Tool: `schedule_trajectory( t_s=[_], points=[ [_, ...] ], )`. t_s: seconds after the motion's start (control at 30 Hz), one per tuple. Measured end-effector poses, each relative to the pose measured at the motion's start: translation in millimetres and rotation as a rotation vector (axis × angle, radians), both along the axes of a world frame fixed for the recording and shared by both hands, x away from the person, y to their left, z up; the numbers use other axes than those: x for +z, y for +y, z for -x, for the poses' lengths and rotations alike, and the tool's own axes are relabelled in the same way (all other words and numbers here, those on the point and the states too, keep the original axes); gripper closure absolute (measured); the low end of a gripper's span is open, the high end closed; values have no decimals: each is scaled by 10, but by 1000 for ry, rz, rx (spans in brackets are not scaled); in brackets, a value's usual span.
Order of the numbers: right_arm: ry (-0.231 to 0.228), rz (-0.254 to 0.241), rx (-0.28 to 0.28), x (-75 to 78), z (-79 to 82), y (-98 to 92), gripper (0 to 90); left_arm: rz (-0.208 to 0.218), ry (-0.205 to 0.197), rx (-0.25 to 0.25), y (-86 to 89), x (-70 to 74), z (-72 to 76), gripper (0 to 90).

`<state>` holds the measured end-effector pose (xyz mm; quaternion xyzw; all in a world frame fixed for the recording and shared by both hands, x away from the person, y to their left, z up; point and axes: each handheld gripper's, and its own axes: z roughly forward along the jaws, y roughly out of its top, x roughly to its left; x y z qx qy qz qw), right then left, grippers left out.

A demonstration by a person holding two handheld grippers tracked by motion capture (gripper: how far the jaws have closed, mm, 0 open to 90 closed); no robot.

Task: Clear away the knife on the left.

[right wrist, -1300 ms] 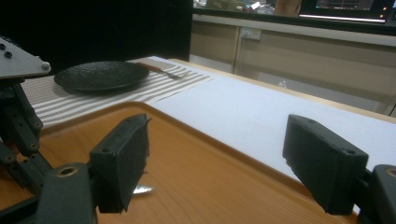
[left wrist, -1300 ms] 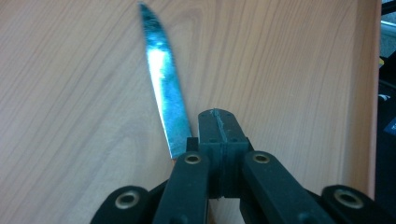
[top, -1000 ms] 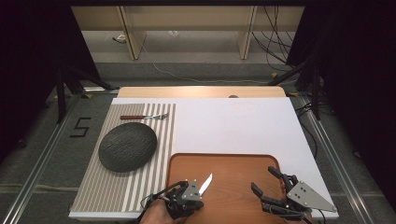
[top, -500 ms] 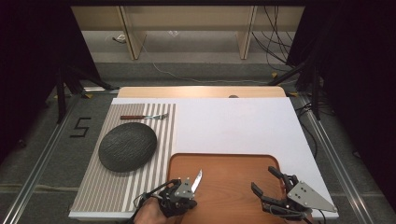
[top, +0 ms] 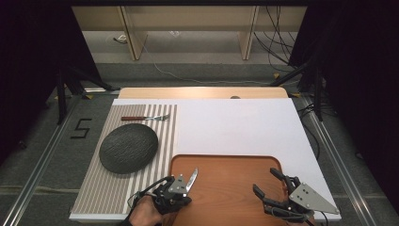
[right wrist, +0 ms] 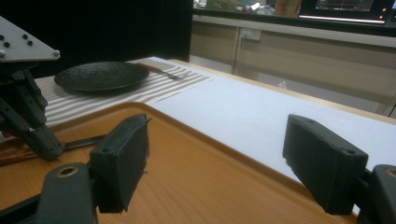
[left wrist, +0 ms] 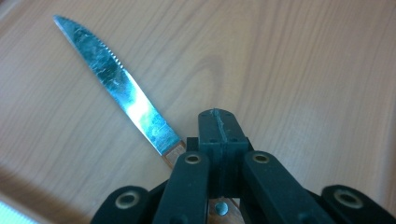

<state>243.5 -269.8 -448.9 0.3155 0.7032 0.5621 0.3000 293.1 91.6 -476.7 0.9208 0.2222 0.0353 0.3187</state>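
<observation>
My left gripper (top: 175,188) is clamped on the knife (top: 191,180) at the handle, its jaws pressed together over the wood just behind the blade. In the left gripper view the knife (left wrist: 114,81) juts out ahead and to one side of the jaws, serrated edge showing, over the bare wood of the tray (left wrist: 303,70). I hold it by the handle, I think, so the blade stays free and can point wherever it has to go. It sits low at the tray's near left corner; I cannot tell whether the blade touches the wood or just clears it.

My right gripper (top: 273,188) rests at the near right of the tray (top: 235,162) with its jaws wide apart and nothing between them. In its own view the two pads (right wrist: 122,154) frame the tray's far rim and the white table beyond, so it looks like it is waiting out of the way.

Left of the tray lies a striped mat (top: 164,117). A dark plate (top: 128,147) sits on it, and a fork (top: 146,118) lies on the mat just beyond the plate, handle to the left. The mat looks like a place setting in the making, so my guess is the knife belongs there, beside the plate. The free strip of mat right of the plate, close to my left gripper, seems the likely spot.
</observation>
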Motion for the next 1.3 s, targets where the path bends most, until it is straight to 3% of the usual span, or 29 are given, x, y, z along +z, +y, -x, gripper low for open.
schedule_trajectory(
  t_s=[0.83,1.03,1.1,1.2,1.3],
  points=[
    [1,-2,-2,-2,-2,-3,238,-11,5,89,280,-1,-85,898],
    [1,-3,-2,-1,-2,-4,238,-10,-11,104,306,22,-81,898],
    [1,-2,-1,-1,-2,-3,238,13,-19,114,316,36,-78,891],
    [1,-1,0,1,0,-4,238,67,-11,108,335,88,-73,782],
    [2,-2,-1,1,0,-6,238,121,-39,101,338,135,-54,672]
  ],
)
